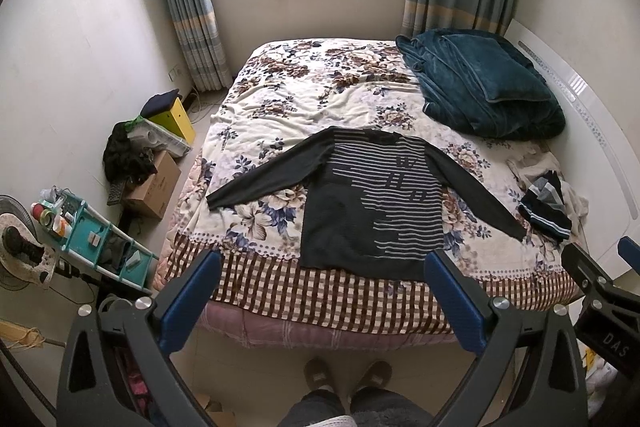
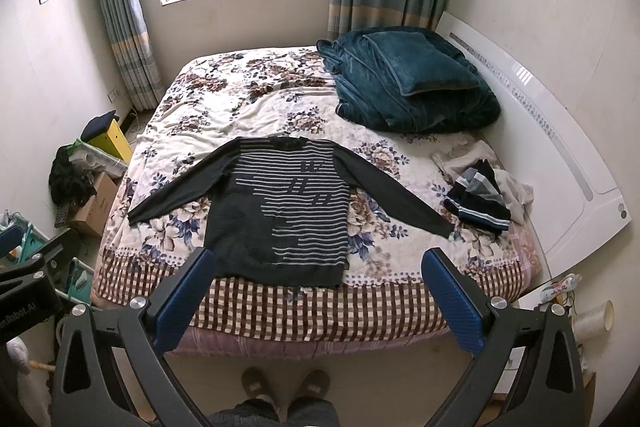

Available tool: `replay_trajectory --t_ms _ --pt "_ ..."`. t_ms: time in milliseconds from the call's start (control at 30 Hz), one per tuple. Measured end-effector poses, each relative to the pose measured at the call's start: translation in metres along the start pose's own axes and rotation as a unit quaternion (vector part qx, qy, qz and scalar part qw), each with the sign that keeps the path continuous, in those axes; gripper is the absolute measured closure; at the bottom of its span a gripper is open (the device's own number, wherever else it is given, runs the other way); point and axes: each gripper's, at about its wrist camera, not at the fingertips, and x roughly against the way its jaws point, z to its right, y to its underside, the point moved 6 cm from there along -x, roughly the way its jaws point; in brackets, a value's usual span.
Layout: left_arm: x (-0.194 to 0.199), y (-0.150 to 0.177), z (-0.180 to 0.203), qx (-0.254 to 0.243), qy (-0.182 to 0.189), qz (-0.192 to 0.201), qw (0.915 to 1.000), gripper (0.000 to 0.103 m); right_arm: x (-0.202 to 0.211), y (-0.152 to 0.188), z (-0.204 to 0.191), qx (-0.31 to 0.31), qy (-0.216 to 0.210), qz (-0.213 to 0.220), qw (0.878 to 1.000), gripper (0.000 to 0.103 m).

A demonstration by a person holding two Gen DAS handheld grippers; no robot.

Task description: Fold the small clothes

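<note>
A dark long-sleeved sweater with pale stripes (image 1: 372, 203) (image 2: 280, 211) lies flat on the bed, both sleeves spread out, hem toward the near edge. My left gripper (image 1: 322, 263) hangs open in front of the bed's near edge, short of the hem, nothing between its blue pads. The right gripper (image 2: 318, 263) is open too, held back from the bed at the same height, and is empty. Its black body (image 1: 600, 291) shows at the right edge of the left wrist view.
A small pile of clothes (image 1: 548, 203) (image 2: 480, 199) lies at the bed's right side, a folded teal blanket (image 1: 480, 87) (image 2: 408, 87) behind it. A person's slippered feet (image 1: 348, 375) stand at the bed's foot. Boxes and a teal rack (image 1: 104, 247) crowd the floor on the left.
</note>
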Motion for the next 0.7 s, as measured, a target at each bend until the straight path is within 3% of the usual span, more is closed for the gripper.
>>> replay_trajectory --t_ms 400,600,700 --pt "-0.004 0.003 0.001 -0.002 0.004 -0.004 1.0000 0.000 -0.001 0.012 -0.012 -0.007 -0.002 -0.010 1.000 0.000" --pt "-0.045 -0.013 0.009 -0.019 0.007 -0.002 0.9998 0.000 -0.048 0.015 -0.009 -0.052 0.004 -0.032 0.998 0.000" --pt "-0.091 -0.030 0.028 -0.037 0.008 -0.002 0.9993 0.000 -0.081 0.015 0.016 -0.100 0.017 -0.036 0.994 0.000"
